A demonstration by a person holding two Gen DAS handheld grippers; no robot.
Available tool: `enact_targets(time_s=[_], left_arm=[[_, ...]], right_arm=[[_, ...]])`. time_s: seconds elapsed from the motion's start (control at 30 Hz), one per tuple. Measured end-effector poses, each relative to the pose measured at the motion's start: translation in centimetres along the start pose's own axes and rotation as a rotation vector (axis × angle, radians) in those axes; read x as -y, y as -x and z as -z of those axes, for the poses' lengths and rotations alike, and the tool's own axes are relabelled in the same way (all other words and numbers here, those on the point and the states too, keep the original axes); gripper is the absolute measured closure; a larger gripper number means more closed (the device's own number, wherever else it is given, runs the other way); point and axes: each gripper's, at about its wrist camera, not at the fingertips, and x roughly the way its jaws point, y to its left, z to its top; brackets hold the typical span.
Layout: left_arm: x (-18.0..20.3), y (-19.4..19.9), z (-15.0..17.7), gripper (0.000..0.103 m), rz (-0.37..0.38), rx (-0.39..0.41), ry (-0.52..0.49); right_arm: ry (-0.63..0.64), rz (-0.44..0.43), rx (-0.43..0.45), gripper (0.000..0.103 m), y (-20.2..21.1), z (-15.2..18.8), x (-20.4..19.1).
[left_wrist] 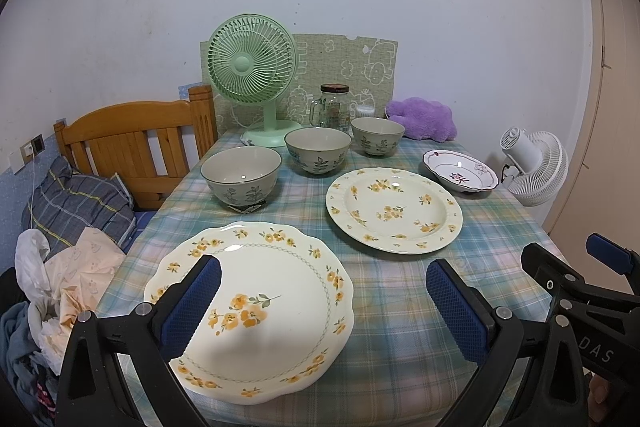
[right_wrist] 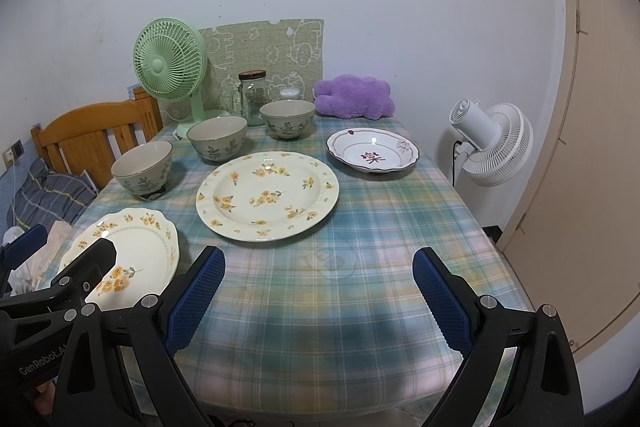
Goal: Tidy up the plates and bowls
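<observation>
Left wrist view: the left gripper (left_wrist: 322, 301) was spread wide and held nothing, hovering over the near left part of the tabletop (left_wrist: 400, 307); its left finger (left_wrist: 192, 303) showed in front of the scalloped plate (left_wrist: 272, 315).
Right wrist view: the right gripper (right_wrist: 318, 295) was likewise released and empty, over bare plaid cloth near the front edge.
Scalloped plate: cream, wavy rim, a ring of small yellow flowers and a larger yellow sprig off centre; it lay flat at the near left corner of the tabletop.
Round plate (left_wrist: 394, 211): cream, wider, with a ribbed rim and scattered yellow flower clusters; it lay flat near the middle, apart from the scalloped plate.
White dish (left_wrist: 460, 171): shallow, wavy dark red edge line, a red-purple motif in the centre; it sat at the right side, beyond the round plate.
Bowls: three grey-green bowls with dark leaf prints stood upright in a slanting row behind the plates, the near bowl (left_wrist: 241, 173) at the left, the middle bowl (left_wrist: 318, 150), the far bowl (left_wrist: 378, 135) toward the back.
Back of tabletop: a green fan (left_wrist: 252, 67), a glass jar (left_wrist: 334, 107) with a dark lid and a purple plush (left_wrist: 422, 117) stood by the wall.
Right of tabletop: a white fan (left_wrist: 534, 165).
</observation>
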Motion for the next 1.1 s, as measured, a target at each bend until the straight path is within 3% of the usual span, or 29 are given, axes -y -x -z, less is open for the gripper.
enact_targets(time_s=[0.63, 0.77, 1.0, 1.1], left_arm=[[0.8, -0.7, 0.8, 0.001, -0.003, -0.011, -0.001], [-0.7, -0.9, 0.1, 0.001, -0.008, -0.022, -0.015], [-3.6, -2.2, -0.6, 0.005, -0.058, -0.168, 0.002], [-5.4, -2.8, -0.8, 0.011, -0.064, -0.170, 0.044]], right_arm=[[0.001, 0.003, -0.009, 0.007, -0.3, 0.4, 0.4], [-0.013, 0.013, -0.002, 0.007, -0.5, 0.0, -0.1], [-0.021, -0.016, -0.034, 0.007, -1.8, -1.5, -3.1], [-0.017, -0.045, -0.059, 0.007, -2.7, -2.0, -4.7]])
